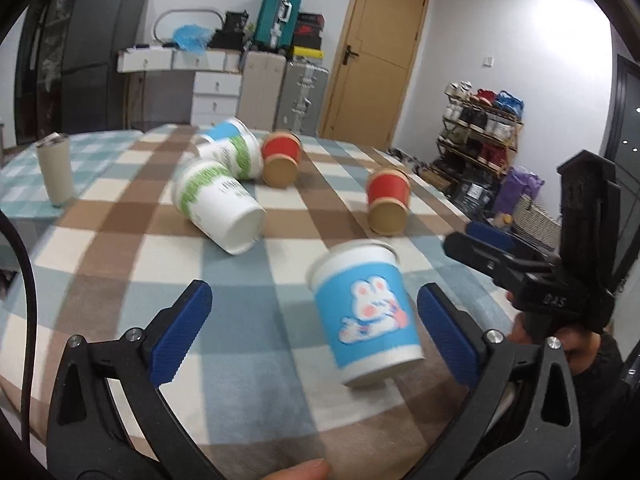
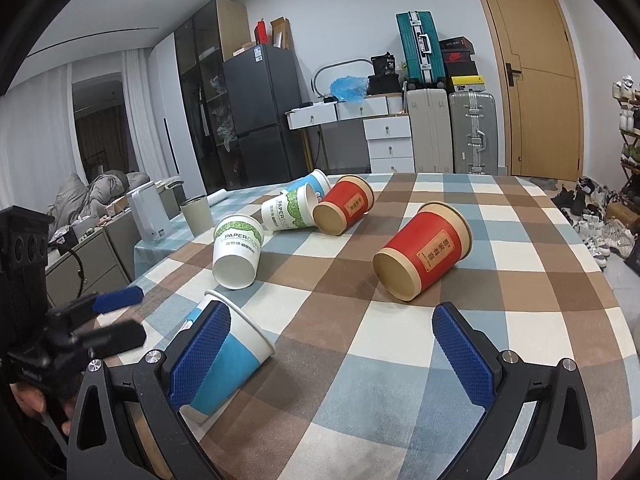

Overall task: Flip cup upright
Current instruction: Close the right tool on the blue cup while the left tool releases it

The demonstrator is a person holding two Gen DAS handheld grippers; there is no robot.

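Left wrist view: blue rabbit cup (image 1: 366, 316) stands tilted between the left gripper (image 1: 316, 336)'s spread, empty fingers, right gripper (image 2: 332, 356) likewise agape and empty; the other paper cups seem left lying on the table (image 2: 500, 240).

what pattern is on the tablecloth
Brown, blue and cream checks on the tablecloth, clearest in the right wrist view.

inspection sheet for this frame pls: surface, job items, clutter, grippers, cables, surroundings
Surface: checked tablecloth, no spills seen.
Job's things: bunny cup tipped, nearest; two green-print cups, two red cups and another blue cup lying down.
Clutter: upright tumbler.
Grippers: left gripper open around bunny cup, not touching; right gripper open, empty.
Cables: black cable at left edge.
Surroundings: suitcases, door, shoe rack.
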